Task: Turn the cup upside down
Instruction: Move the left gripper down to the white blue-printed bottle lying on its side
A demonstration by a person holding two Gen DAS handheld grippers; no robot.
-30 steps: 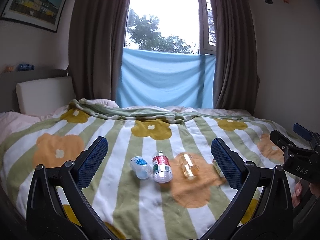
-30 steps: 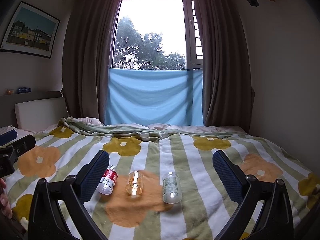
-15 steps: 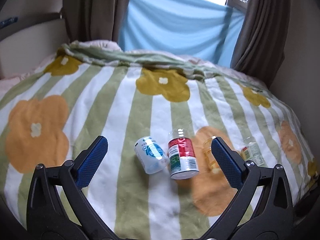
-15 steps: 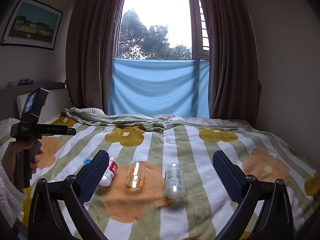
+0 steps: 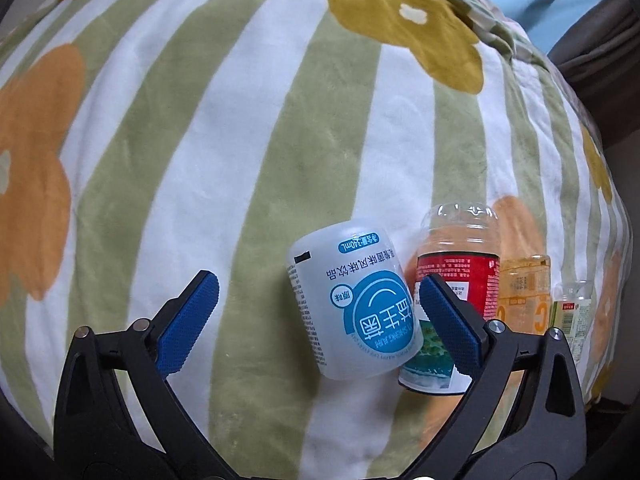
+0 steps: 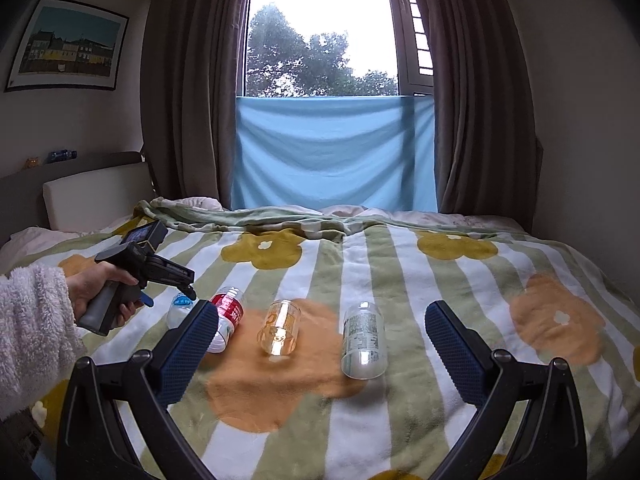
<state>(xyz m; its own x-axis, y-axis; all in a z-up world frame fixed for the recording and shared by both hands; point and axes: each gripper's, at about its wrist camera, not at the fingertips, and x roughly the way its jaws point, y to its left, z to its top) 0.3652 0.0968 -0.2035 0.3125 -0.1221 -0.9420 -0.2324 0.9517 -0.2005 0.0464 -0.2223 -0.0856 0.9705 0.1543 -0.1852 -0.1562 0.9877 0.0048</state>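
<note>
Several plastic cups lie on their sides in a row on the striped flower blanket [image 5: 248, 128]. In the left wrist view a white cup with a blue label [image 5: 352, 308] lies between the fingers of my open left gripper [image 5: 320, 312], nearer the right finger, with no pad touching it. A red-labelled cup [image 5: 456, 276] lies just behind that finger. The right wrist view shows my left gripper [image 6: 172, 294] low over the white cup [image 6: 180, 308]. My right gripper [image 6: 320, 344] hangs open above the blanket, short of the cups.
An orange clear cup [image 6: 280, 328] and a green-labelled clear cup [image 6: 364, 340] lie right of the red-labelled cup [image 6: 228, 312]. A hand in a fluffy white sleeve [image 6: 36, 320] holds the left gripper. Headboard, curtains and window stand beyond the bed.
My left gripper has tilted down and moved forward until the white cup lies between its fingers. The right gripper has barely moved. No cup has shifted.
</note>
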